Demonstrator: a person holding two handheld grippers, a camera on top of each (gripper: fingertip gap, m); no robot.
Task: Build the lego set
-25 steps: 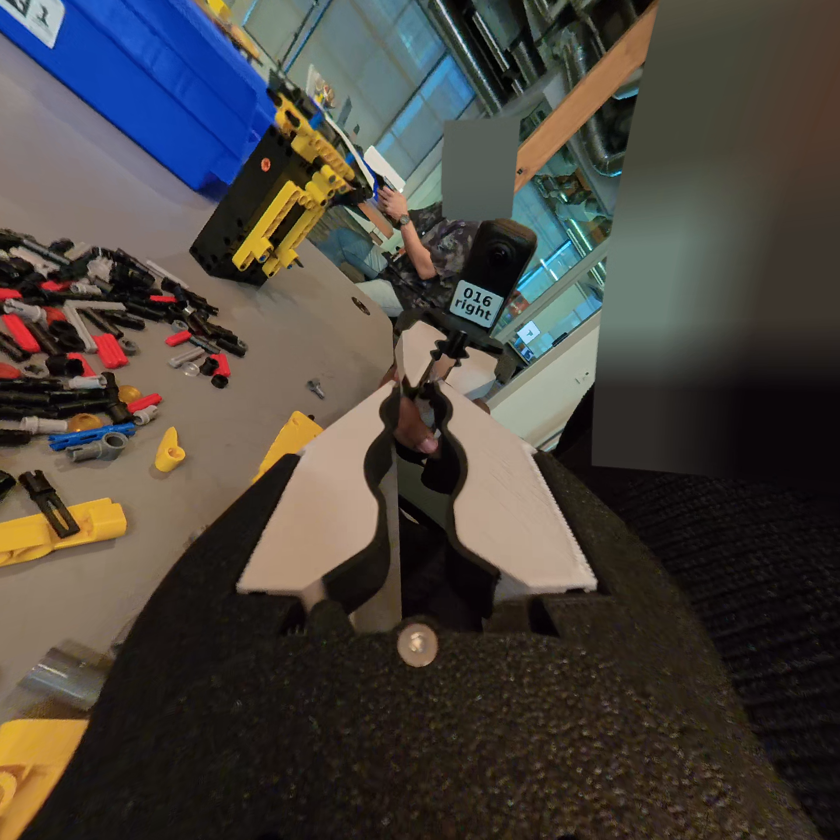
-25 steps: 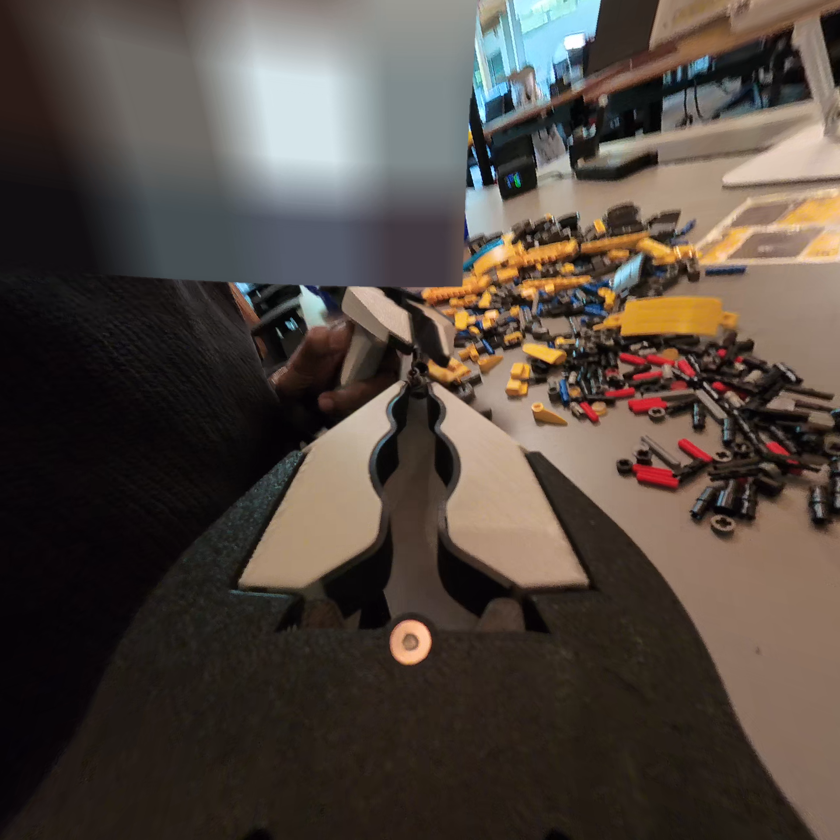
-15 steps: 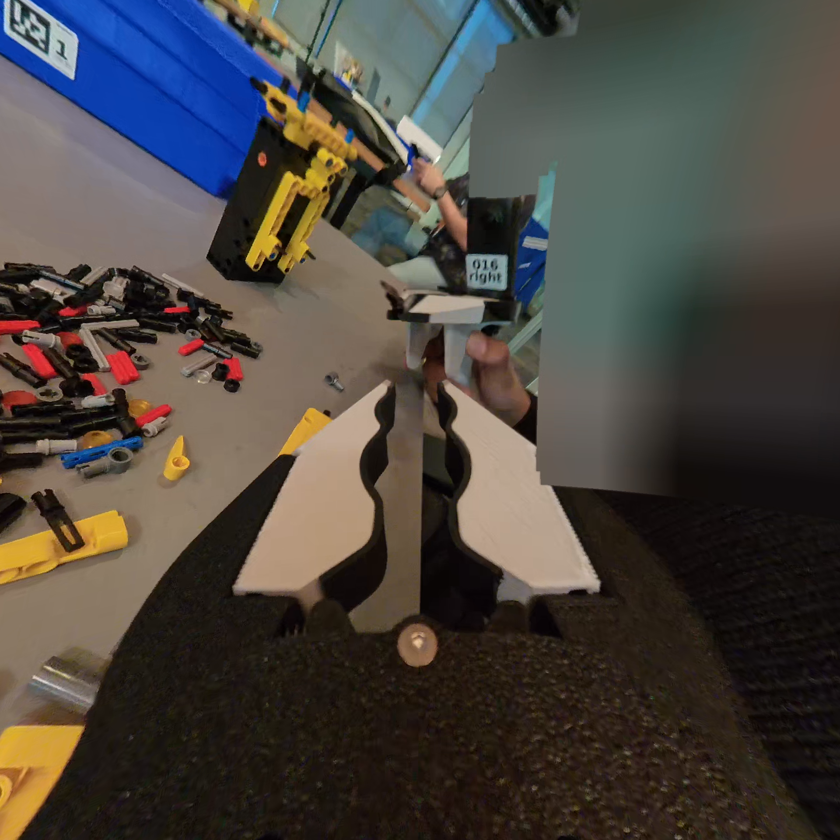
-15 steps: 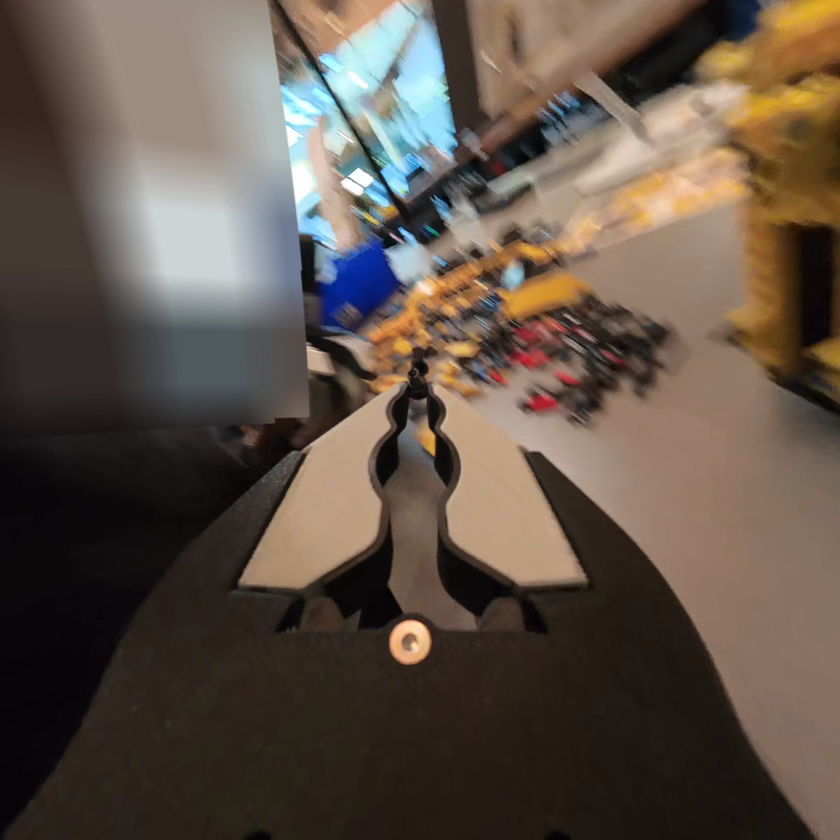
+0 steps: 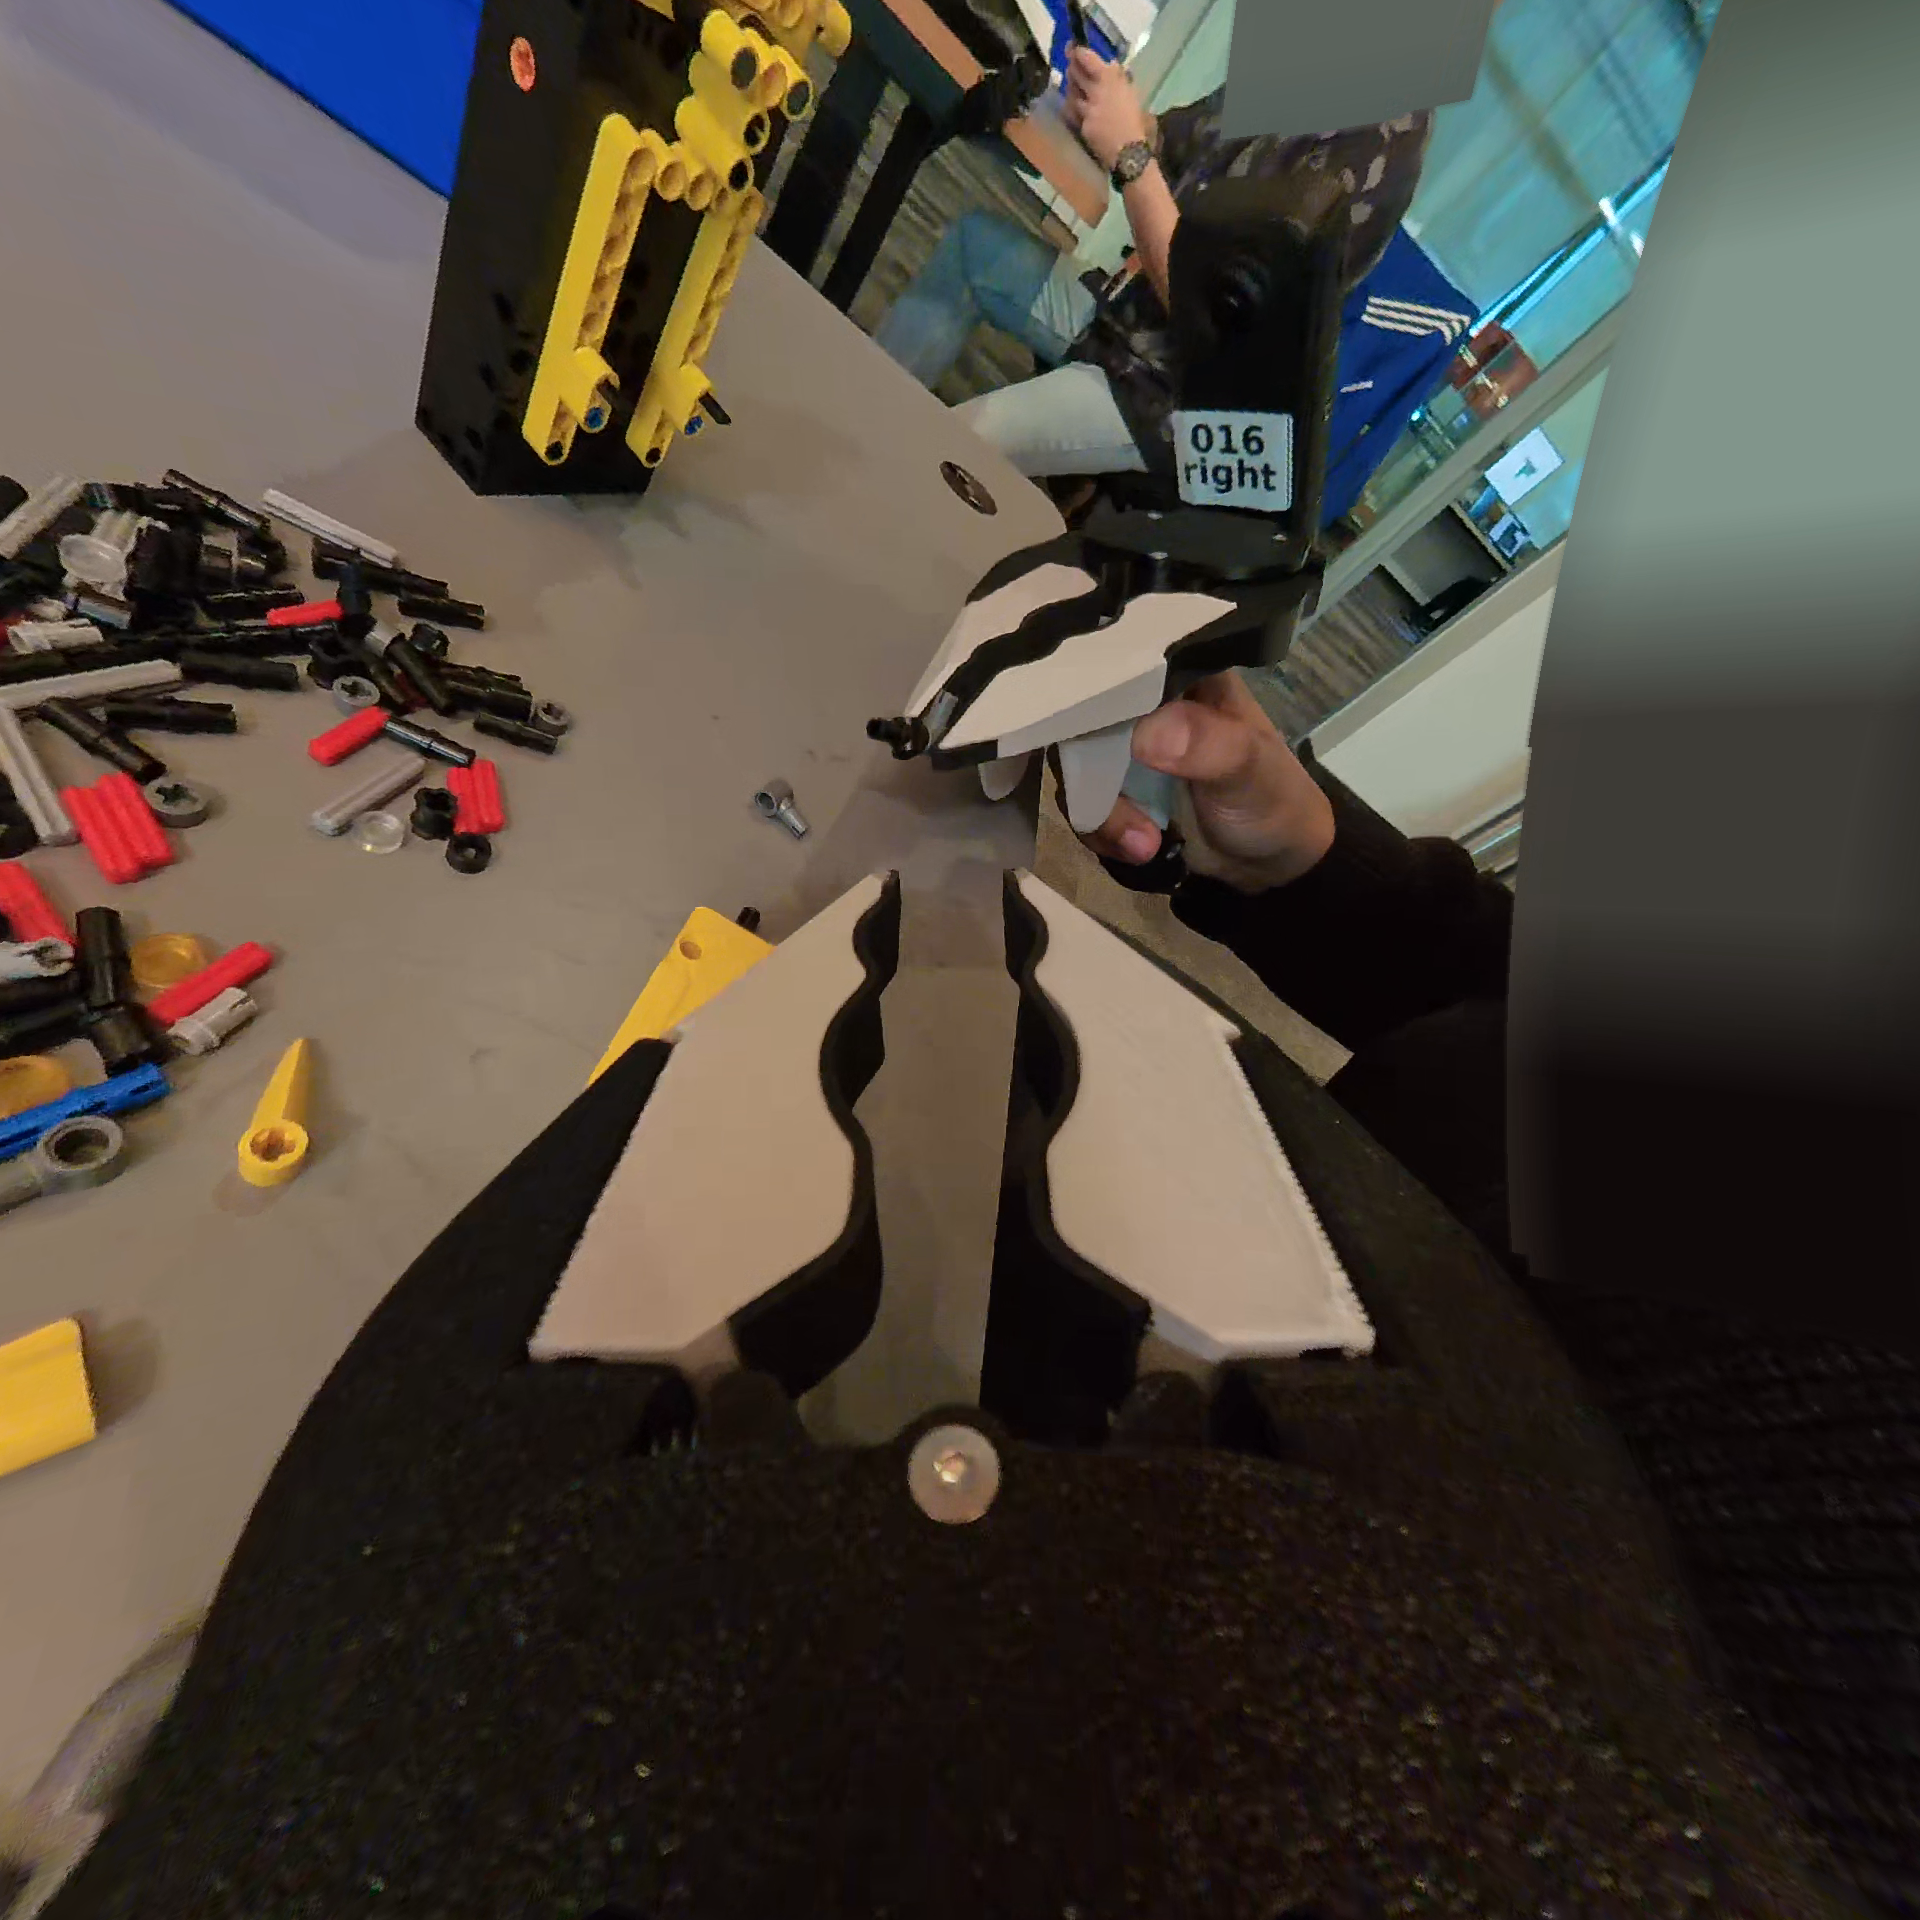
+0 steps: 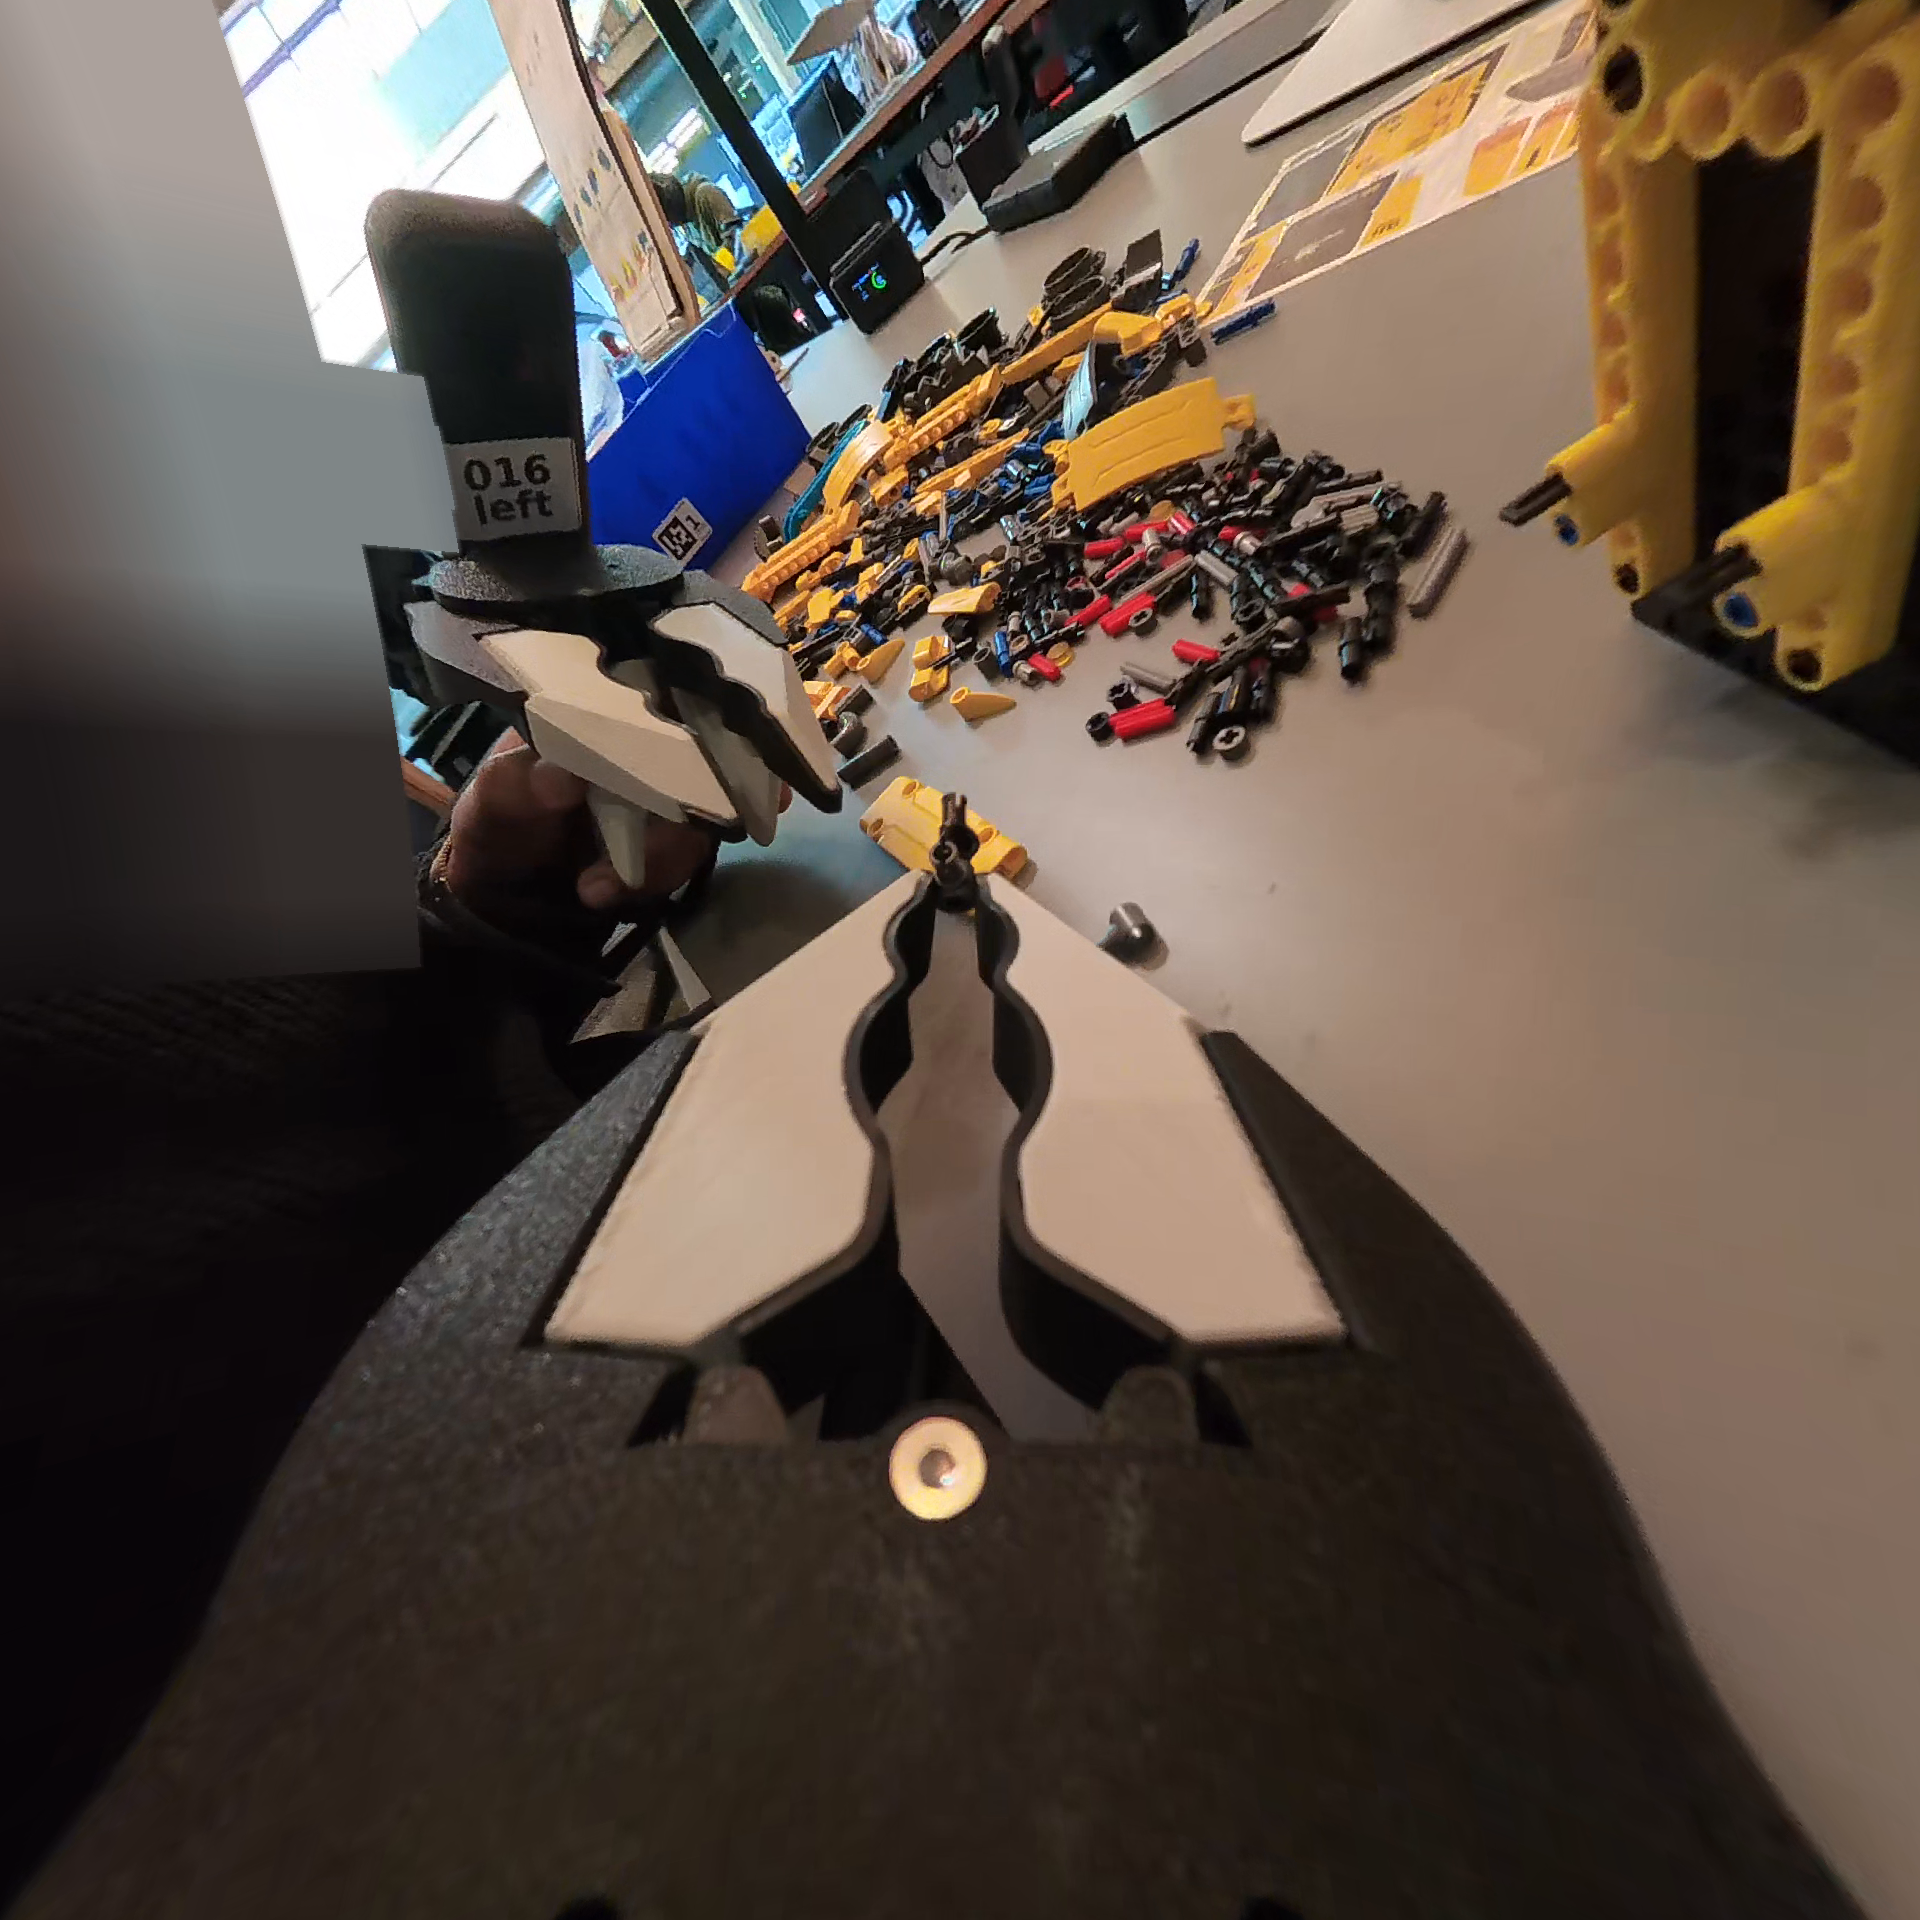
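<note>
My right gripper (image 6: 951, 885) is shut on a small black pin (image 6: 950, 844) that sticks out past its tips, held above the grey table (image 6: 1507, 1039). It also shows in the left wrist view (image 5: 914, 727), with the pin (image 5: 886, 730) at its tip. My left gripper (image 5: 951, 883) is open and empty near the table's edge; the right wrist view shows it (image 6: 795, 795) just left of the pin. A black and yellow beam build (image 5: 582, 260) stands beyond, at the far right in the right wrist view (image 6: 1766, 364).
A spread of black, red, yellow and blue pieces (image 5: 156, 675) (image 6: 1143, 540) lies on the table. A small grey connector (image 5: 781, 808) and a yellow panel (image 5: 686, 977) lie near the grippers. A blue bin (image 6: 696, 436) and printed sheets (image 6: 1403, 177) are farther back.
The two grippers were tip to tip and have moved apart. My left gripper has opened. My right gripper has swung toward the build with the black pin still in it.
</note>
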